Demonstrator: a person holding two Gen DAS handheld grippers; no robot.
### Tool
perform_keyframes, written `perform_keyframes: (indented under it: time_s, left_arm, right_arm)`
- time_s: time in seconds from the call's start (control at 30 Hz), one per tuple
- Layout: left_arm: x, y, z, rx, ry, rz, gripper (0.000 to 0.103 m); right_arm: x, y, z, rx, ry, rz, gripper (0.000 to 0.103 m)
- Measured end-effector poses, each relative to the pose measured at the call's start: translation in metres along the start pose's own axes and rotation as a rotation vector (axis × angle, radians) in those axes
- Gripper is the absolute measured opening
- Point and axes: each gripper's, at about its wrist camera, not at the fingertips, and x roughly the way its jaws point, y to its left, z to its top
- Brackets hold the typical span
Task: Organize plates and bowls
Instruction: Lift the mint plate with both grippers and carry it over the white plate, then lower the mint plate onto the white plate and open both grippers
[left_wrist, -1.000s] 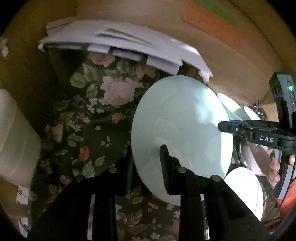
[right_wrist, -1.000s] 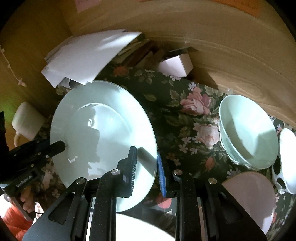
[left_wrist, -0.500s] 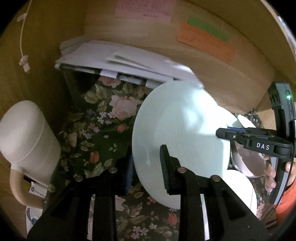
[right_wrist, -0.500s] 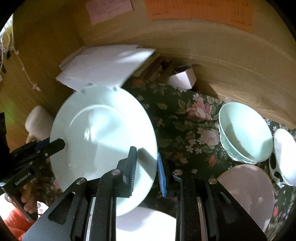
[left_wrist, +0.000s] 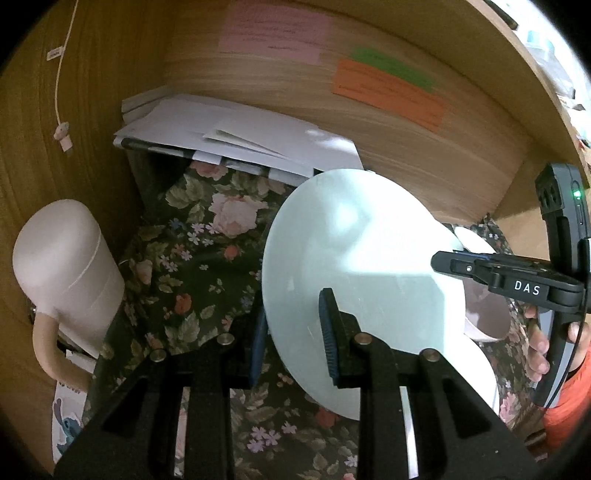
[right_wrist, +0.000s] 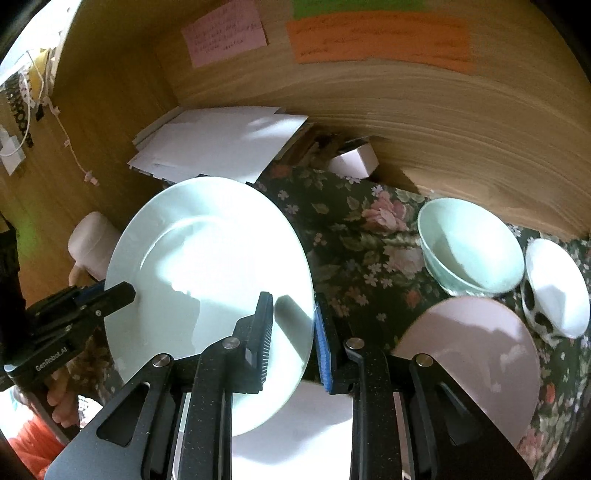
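A large pale green plate (left_wrist: 362, 266) hangs tilted above the floral cloth, held at opposite rims. My left gripper (left_wrist: 291, 325) is shut on its left rim, and it shows at the left of the right wrist view (right_wrist: 110, 295). My right gripper (right_wrist: 293, 317) is shut on the plate (right_wrist: 207, 266) at its right rim; its fingers (left_wrist: 454, 262) come in from the right in the left wrist view. Beneath lies a white plate (right_wrist: 303, 424). To the right stand a pale green bowl (right_wrist: 472, 251), a black-spotted white bowl (right_wrist: 554, 291) and a pink dish (right_wrist: 472, 350).
A pile of white papers (left_wrist: 229, 136) lies at the back left against the wooden wall, which carries coloured notes (left_wrist: 388, 92). A white lidded jug (left_wrist: 66, 266) stands at the left, a small white box (right_wrist: 354, 162) at the back. A cable (left_wrist: 61, 129) hangs on the left wall.
Both grippers have risen and drawn back with the plate between them. More of the back wall and its notes has come into view, and the jug now shows fully.
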Motion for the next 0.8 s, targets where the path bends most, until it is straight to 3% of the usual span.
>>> perform_keyframes:
  time_s: [0.8]
  left_arm:
    - [-0.024,-0.042,-0.043,0.055,0.015,-0.046,0.027]
  right_arm:
    - [-0.046,-0.013,-0.063,0.073,-0.034,-0.023,0.020]
